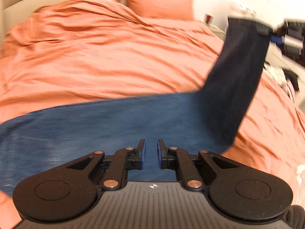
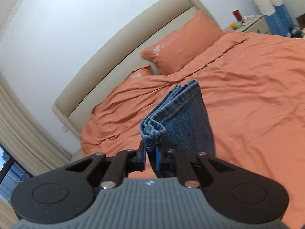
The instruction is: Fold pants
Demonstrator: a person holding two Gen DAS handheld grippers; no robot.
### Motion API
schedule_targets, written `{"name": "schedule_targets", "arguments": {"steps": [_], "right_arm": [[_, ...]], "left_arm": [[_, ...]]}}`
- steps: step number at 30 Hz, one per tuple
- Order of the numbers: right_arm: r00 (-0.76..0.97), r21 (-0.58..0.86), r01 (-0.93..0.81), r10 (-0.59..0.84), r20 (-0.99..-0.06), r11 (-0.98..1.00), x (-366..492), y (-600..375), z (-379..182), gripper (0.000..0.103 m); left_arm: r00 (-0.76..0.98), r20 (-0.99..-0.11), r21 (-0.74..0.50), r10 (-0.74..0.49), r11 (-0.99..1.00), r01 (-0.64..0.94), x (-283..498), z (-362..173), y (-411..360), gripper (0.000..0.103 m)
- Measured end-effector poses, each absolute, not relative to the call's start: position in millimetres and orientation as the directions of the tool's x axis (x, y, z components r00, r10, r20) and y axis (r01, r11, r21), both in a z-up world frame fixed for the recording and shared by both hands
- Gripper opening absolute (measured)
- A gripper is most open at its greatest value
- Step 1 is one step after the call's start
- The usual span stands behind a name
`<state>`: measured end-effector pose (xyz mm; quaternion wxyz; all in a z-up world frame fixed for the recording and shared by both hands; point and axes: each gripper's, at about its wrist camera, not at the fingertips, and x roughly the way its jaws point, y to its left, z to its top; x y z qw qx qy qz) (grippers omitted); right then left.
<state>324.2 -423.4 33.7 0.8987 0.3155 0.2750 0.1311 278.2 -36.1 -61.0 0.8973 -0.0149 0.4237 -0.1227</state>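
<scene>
Here, on the bed (image 1: 95,57) with its rumpled orange cover, the blue denim pants (image 1: 114,126) lie stretched flat across the near part of the mattress, running from 9 o'clock toward 3 o'clock in the left wrist view. At the 2 o'clock side the leg end leaves the cover and rises steeply, dark on its underside, up to where the right gripper (image 1: 270,32) has it by the hem.

The left gripper (image 1: 151,155) hovers low over the flat denim, at 6 o'clock in its own view. Its jaws stand a little apart with nothing between them; blue fabric shows through the gap, though that view is blurred.

From the right wrist view, the right gripper (image 2: 151,157) is raised above the bed, and its jaws are pinching the stacked hems of the pants (image 2: 183,122). Several layers of stitched cuff fan out at 12 o'clock just past the jaws, and the rest of the leg drops away toward 5 o'clock behind the right-hand finger.

Beyond, at 1 o'clock in that view, an orange pillow (image 2: 181,45) leans against the beige padded headboard (image 2: 118,57). Further off at 2 o'clock sits a pale nightstand (image 2: 251,24) carrying a red cup (image 2: 237,15) and some small items too tiny to name. A beige curtain (image 2: 22,126) hangs at 9 o'clock.
</scene>
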Motion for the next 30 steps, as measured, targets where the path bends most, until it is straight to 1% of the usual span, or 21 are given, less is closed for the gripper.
{"name": "schedule_targets", "arguments": {"steps": [4, 7, 8, 11, 13, 14, 15, 16, 17, 18, 19, 20, 22, 24, 25, 28, 30], "right_arm": [[0.773, 0.643, -0.104, 0.469, -0.428, 0.759, 325.4, -357.0, 9.6, 0.005], [0.719, 0.641, -0.125, 0.514, -0.468, 0.758, 322.6, -302.9, -26.4, 0.005], [0.694, 0.636, -0.125, 0.525, -0.493, 0.762, 320.7, -284.8, -42.8, 0.005], [0.579, 0.615, -0.104, 0.550, -0.601, 0.782, 313.5, -234.0, -103.0, 0.005], [0.497, 0.595, -0.075, 0.547, -0.674, 0.800, 306.7, -208.7, -142.9, 0.005], [0.469, 0.566, -0.066, 0.526, -0.709, 0.822, 303.7, -198.8, -158.4, 0.005], [0.457, 0.536, -0.068, 0.504, -0.733, 0.841, 299.8, -191.7, -169.9, 0.006], [0.451, 0.517, -0.072, 0.490, -0.746, 0.853, 296.7, -187.3, -177.6, 0.008], [0.446, 0.509, -0.074, 0.485, -0.752, 0.858, 295.7, -185.4, -182.7, 0.009], [0.443, 0.508, -0.073, 0.485, -0.755, 0.858, 297.1, -185.1, -185.2, 0.009], [0.439, 0.507, -0.076, 0.485, -0.756, 0.859, 298.3, -183.8, -185.1, 0.016], [0.425, 0.516, -0.086, 0.499, -0.755, 0.853, 300.2, -182.9, -183.5, 0.022], [0.395, 0.534, -0.102, 0.526, -0.753, 0.840, 304.9, -181.6, -177.5, 0.035], [0.381, 0.534, -0.114, 0.533, -0.756, 0.838, 306.7, -182.5, -169.5, 0.039], [0.387, 0.527, -0.123, 0.529, -0.755, 0.841, 308.5, -183.7, -163.5, 0.041], [0.431, 0.500, -0.136, 0.506, -0.747, 0.855, 313.3, -196.5, -148.5, 0.043], [0.473, 0.462, -0.131, 0.465, -0.749, 0.877, 315.0, -211.0, -141.3, 0.045]], "left_arm": [[0.635, -0.739, -0.179, -0.224, 0.974, 0.135, 271.5, -45.3, 14.1, 0.014], [0.636, -0.736, -0.215, -0.233, 0.971, 0.106, 269.1, -42.1, 37.0, 0.020], [0.632, -0.736, -0.235, -0.244, 0.967, 0.100, 267.9, -41.2, 49.0, 0.022], [0.626, -0.736, -0.270, -0.257, 0.960, 0.075, 269.4, -51.8, 68.9, 0.023], [0.606, -0.742, -0.320, -0.287, 0.946, 0.057, 270.6, -62.7, 80.5, 0.026], [0.599, -0.740, -0.348, -0.306, 0.936, 0.049, 271.3, -69.6, 84.3, 0.032], [0.596, -0.735, -0.375, -0.324, 0.926, 0.041, 271.4, -77.2, 87.9, 0.040], [0.591, -0.731, -0.400, -0.342, 0.916, 0.036, 273.4, -84.7, 89.2, 0.044], [0.584, -0.726, -0.426, -0.363, 0.904, 0.033, 276.8, -92.3, 90.6, 0.047], [0.576, -0.722, -0.450, -0.383, 0.893, 0.030, 280.8, -99.8, 91.1, 0.048], [0.566, -0.719, -0.474, -0.404, 0.880, 0.026, 285.5, -107.3, 91.0, 0.048], [0.555, -0.716, -0.496, -0.423, 0.868, 0.021, 290.9, -114.8, 89.6, 0.051], [0.545, -0.703, -0.536, -0.456, 0.844, 0.015, 301.8, -126.6, 84.8, 0.054], [0.543, -0.686, -0.573, -0.484, 0.819, 0.007, 314.1, -137.5, 82.7, 0.059], [0.541, -0.678, -0.591, -0.498, 0.807, 0.001, 321.9, -142.4, 81.0, 0.060], [0.539, -0.670, -0.614, -0.510, 0.789, -0.017, 344.8, -157.8, 75.1, 0.065], [0.548, -0.667, -0.620, -0.505, 0.784, -0.033, 358.7, -170.3, 71.3, 0.065]]}}
